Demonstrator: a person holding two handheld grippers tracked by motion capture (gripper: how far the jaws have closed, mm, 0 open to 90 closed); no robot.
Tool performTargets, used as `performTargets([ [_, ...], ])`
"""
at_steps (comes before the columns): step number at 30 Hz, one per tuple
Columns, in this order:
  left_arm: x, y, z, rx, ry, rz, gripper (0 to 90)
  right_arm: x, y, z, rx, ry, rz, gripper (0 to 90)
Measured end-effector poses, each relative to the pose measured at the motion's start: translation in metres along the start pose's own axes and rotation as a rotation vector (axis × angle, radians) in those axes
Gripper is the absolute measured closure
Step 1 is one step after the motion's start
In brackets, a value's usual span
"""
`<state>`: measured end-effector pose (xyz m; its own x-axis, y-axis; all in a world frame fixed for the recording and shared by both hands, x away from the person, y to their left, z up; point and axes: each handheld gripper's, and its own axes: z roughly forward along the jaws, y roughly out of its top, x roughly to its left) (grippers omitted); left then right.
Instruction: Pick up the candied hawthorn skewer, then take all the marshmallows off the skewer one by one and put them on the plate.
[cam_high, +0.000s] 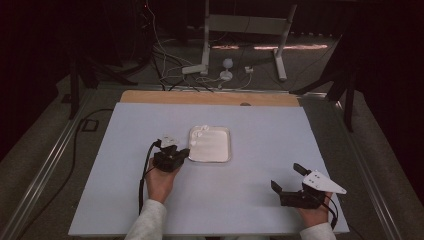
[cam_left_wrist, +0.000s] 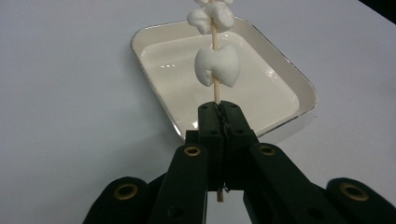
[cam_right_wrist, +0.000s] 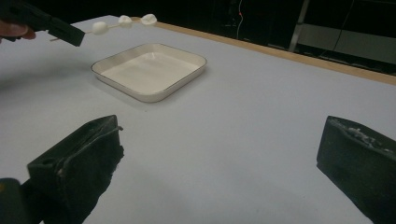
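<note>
1. I'm holding the skewer (cam_left_wrist: 215, 88) in the left tongs (cam_left_wrist: 219, 109), clamped on bare stick, above the tray (cam_left_wrist: 299, 84) at frame centre.
2. Marshmallows (cam_left_wrist: 217, 65) look soft and light; I'm avoiding them.
3. Right tongs (cam_right_wrist: 219, 154) are gaping wide, empty, lower frame.

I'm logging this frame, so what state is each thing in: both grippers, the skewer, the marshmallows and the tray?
Left gripper: shut on the skewer, held above the table by the tray's edge.
Right gripper: open, nothing between its jaws.
Skewer: clamped at its bare end, pointing out over the tray.
Marshmallows: three, threaded on the skewer.
Tray: flat on the table, nothing in it.
</note>
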<state>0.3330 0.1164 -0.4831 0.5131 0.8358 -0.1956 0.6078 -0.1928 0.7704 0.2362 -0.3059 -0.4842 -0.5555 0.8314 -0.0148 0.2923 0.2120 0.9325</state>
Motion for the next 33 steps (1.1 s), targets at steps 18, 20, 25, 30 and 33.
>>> performTargets([
  [18, 0.006, -0.015, -0.036, -0.072, -0.009, 0.031, 89.6, -0.001, 0.0, 0.002, 0.003, 0.003, 0.011, 0.0],
  [20, 0.006, -0.017, -0.041, -0.083, -0.012, 0.04, 89.6, -0.001, 0.0, 0.002, 0.003, 0.003, 0.015, 0.0],
  [25, 0.006, -0.026, -0.053, -0.116, -0.037, 0.063, 89.6, 0.0, 0.0, 0.002, -0.002, 0.005, 0.028, 0.0],
  [30, 0.006, -0.032, -0.058, -0.143, -0.057, 0.088, 89.6, -0.002, 0.004, 0.004, -0.025, 0.02, 0.078, 0.0],
  [33, 0.004, -0.032, -0.058, -0.151, -0.071, 0.111, 89.6, 0.0, 0.009, 0.006, -0.028, 0.031, 0.083, 0.0],
])
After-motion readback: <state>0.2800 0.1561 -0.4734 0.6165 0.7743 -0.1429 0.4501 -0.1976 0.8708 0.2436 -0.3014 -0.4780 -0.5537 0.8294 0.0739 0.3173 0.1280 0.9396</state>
